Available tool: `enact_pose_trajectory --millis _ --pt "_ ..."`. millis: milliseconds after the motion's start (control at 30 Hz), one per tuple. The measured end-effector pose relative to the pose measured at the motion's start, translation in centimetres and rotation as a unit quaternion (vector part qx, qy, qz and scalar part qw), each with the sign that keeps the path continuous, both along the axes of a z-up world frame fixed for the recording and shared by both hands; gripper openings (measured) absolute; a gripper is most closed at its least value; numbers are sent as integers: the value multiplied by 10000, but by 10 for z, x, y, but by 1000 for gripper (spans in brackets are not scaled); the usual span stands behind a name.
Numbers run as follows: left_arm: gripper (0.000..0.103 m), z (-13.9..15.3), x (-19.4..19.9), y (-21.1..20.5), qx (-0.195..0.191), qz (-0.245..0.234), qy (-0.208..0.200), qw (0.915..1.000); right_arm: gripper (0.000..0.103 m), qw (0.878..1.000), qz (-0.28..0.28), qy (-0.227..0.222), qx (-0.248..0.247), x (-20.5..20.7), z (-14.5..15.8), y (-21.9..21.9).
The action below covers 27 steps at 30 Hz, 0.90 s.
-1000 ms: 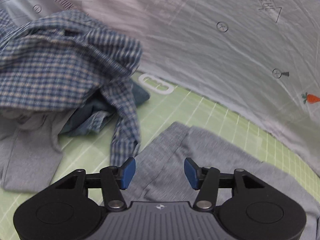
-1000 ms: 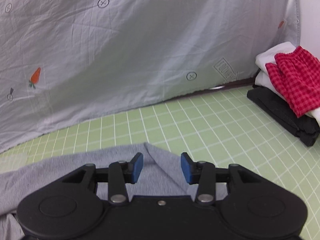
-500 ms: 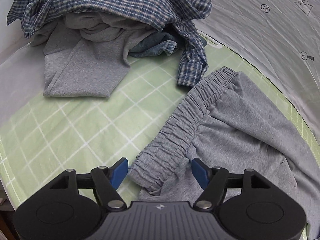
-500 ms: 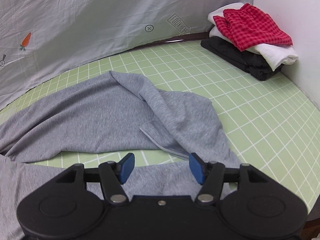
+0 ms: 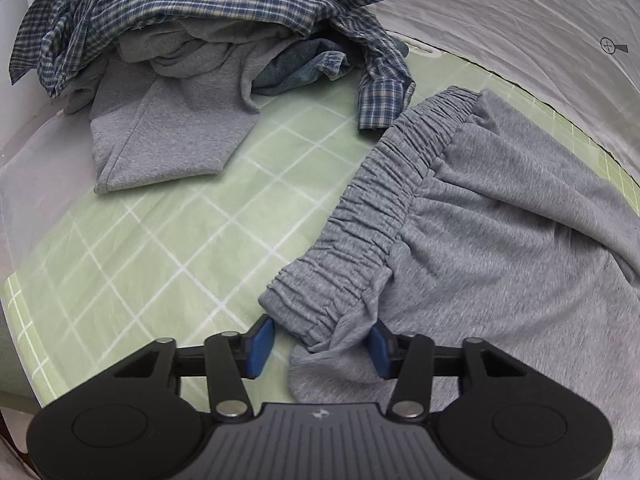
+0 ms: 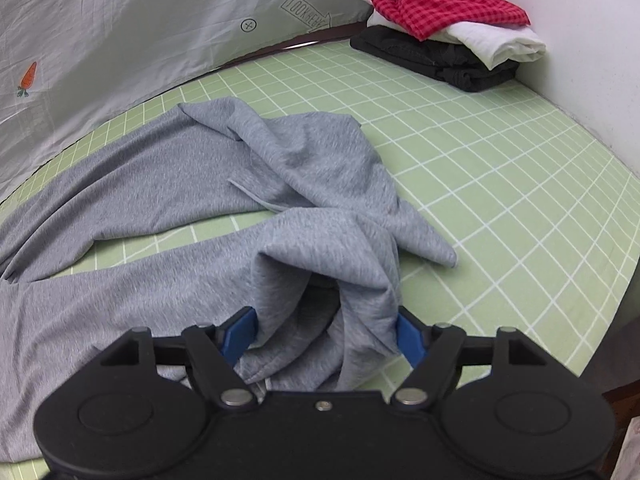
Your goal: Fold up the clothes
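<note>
Your left gripper (image 5: 320, 346) has just been closing, waistband corner of the grey sweatpants (image 5: 500, 240) between its pads – I can't tell if it's clamped. Your right gripper (image 6: 323, 334) has just been opening, jaws wide around a bunched leg end. Sweatpants lie sprawled on the green grid mat (image 6: 500, 184) – plaid shirt pile (image 5: 200, 4) and folded stack (image 6: 448, 32) beyond.
</note>
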<state>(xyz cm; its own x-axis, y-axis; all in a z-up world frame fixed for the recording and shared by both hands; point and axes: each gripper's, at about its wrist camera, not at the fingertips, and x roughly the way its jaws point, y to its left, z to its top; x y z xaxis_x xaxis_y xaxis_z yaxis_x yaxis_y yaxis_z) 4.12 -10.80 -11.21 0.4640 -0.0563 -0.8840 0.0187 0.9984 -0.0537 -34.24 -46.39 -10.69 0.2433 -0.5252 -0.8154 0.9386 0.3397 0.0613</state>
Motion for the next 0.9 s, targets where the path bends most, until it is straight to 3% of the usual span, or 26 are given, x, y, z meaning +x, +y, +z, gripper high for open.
enact_pose_trajectory --millis 133,233,333,400,467,733,900 --pt "12 9 2 10 -149 31 -188 9997 75 9998 -39 -51 172 0 -8 -1" --pt "11 25 5 24 147 196 -636 9977 75 9998 -58 -124 121 -3 -4 -1" --pt "12 31 16 48 260 678 -749 9945 76 9999 -39 -93 59 -7 -1 -1" --pt "12 31 21 60 325 905 -670 9931 76 9999 -12 -77 67 -10 -1 -2" --pt "22 30 21 64 323 983 -605 9928 76 9999 14 -98 83 -13 -1 -2" --pt "22 13 0 56 252 859 -363 9953 76 9982 567 170 -76 -12 3 8" --pt "28 6 -6 54 321 845 -224 9957 76 9969 712 335 -69 -17 1 15"
